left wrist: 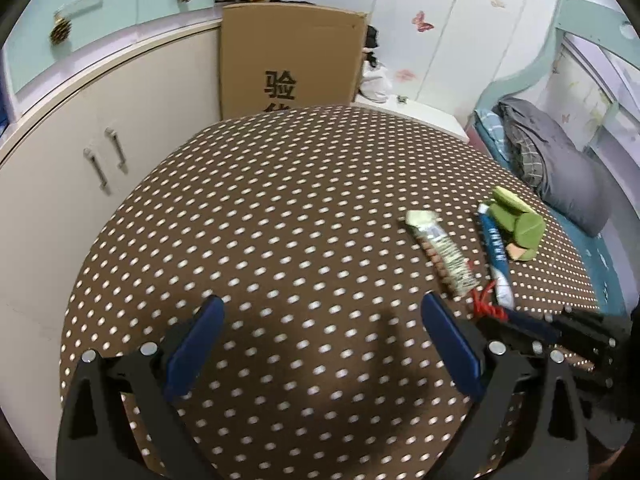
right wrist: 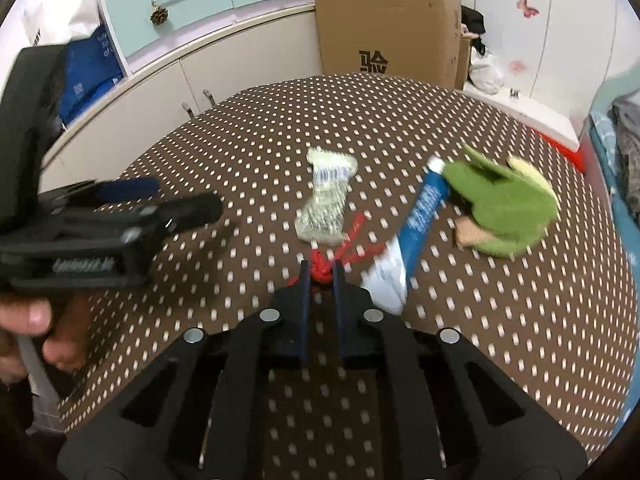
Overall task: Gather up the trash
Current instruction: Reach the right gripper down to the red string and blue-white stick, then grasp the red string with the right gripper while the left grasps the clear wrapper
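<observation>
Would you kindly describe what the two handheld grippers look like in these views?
Both match: the left gripper and right gripper have matte black, angular plastic bodies with triangular cut-outs and round silver discs at the finger bases. Each finger carries a flat dark blue pad. From the side, the left gripper shows a metal coil spring in its frame. No cables or sleeves are visible.

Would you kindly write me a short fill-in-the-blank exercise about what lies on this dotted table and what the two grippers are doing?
1. The right gripper is shut on a knotted ____ string.
2. The left gripper is ____, with nothing between its fingers.
3. The blue tube lies partly under a ____ plush toy.
4. The tablecloth is brown with white ____.

Missing words: red; open; green; dots
</observation>
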The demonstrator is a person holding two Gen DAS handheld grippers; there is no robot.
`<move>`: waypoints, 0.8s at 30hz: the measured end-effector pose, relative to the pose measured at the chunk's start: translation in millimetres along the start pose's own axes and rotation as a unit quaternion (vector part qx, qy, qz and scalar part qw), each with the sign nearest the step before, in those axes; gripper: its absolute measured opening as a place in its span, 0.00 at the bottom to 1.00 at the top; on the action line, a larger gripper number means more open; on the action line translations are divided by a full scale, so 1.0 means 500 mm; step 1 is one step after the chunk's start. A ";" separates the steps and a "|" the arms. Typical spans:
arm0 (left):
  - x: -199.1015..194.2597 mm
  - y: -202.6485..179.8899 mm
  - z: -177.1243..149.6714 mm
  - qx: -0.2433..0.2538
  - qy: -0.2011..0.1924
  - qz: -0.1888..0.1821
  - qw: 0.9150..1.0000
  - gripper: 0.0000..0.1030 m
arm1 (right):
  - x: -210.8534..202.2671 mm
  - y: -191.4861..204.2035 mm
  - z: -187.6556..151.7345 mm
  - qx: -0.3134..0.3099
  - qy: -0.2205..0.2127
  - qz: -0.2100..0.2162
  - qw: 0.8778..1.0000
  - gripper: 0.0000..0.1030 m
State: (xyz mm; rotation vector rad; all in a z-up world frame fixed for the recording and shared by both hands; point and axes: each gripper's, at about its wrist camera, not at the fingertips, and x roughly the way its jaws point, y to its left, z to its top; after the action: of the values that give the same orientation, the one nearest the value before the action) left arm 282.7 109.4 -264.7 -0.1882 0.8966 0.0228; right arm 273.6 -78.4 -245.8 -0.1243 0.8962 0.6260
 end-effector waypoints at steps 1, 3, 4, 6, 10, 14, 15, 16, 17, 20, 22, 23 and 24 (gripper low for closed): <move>0.003 -0.013 0.003 0.006 0.000 -0.003 1.000 0.93 | -0.010 -0.005 -0.009 0.003 0.000 0.000 1.000 0.09; 0.016 -0.037 0.011 0.017 0.004 -0.011 1.000 0.93 | -0.029 -0.015 -0.027 0.010 -0.001 0.000 1.000 0.09; 0.024 -0.050 0.016 0.022 0.006 -0.017 1.000 0.93 | -0.036 -0.020 -0.034 0.013 -0.001 0.000 1.000 0.09; 0.042 -0.073 0.024 0.035 0.012 -0.025 0.999 0.93 | -0.055 -0.038 -0.051 0.025 -0.003 -0.004 1.000 0.09; 0.082 -0.118 0.037 0.061 0.025 -0.027 0.997 0.88 | -0.079 -0.071 -0.072 0.049 -0.008 -0.011 0.999 0.09; 0.085 -0.155 0.044 0.095 0.019 -0.026 0.995 0.24 | -0.106 -0.099 -0.089 0.072 -0.016 -0.014 0.997 0.09; 0.084 -0.157 0.045 0.091 0.026 -0.042 0.995 0.22 | -0.117 -0.108 -0.093 0.078 -0.021 -0.015 0.997 0.09; 0.081 -0.159 0.044 0.090 0.029 -0.050 0.994 0.19 | -0.128 -0.116 -0.096 0.083 -0.026 -0.014 0.996 0.09; 0.077 -0.162 0.040 0.092 0.029 -0.050 0.994 0.17 | -0.135 -0.121 -0.097 0.086 -0.030 -0.015 0.996 0.09; 0.055 -0.159 0.023 0.086 0.025 -0.064 0.994 0.15 | -0.168 -0.140 -0.101 0.092 -0.046 -0.021 0.994 0.09; 0.032 -0.156 0.014 0.088 0.019 -0.066 0.994 0.14 | -0.198 -0.157 -0.102 0.099 -0.062 -0.024 0.993 0.09; 0.022 -0.157 0.012 0.088 0.016 -0.069 0.994 0.14 | -0.206 -0.162 -0.101 0.100 -0.066 -0.027 0.992 0.09; 0.009 -0.158 0.011 0.087 0.012 -0.073 0.993 0.14 | -0.222 -0.170 -0.102 0.101 -0.073 -0.031 0.992 0.09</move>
State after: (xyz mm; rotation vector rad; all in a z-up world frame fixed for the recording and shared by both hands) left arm 297.5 32.4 -252.6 -0.0900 0.9028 -0.1931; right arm 234.5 -216.5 -206.3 0.0742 0.8059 0.4762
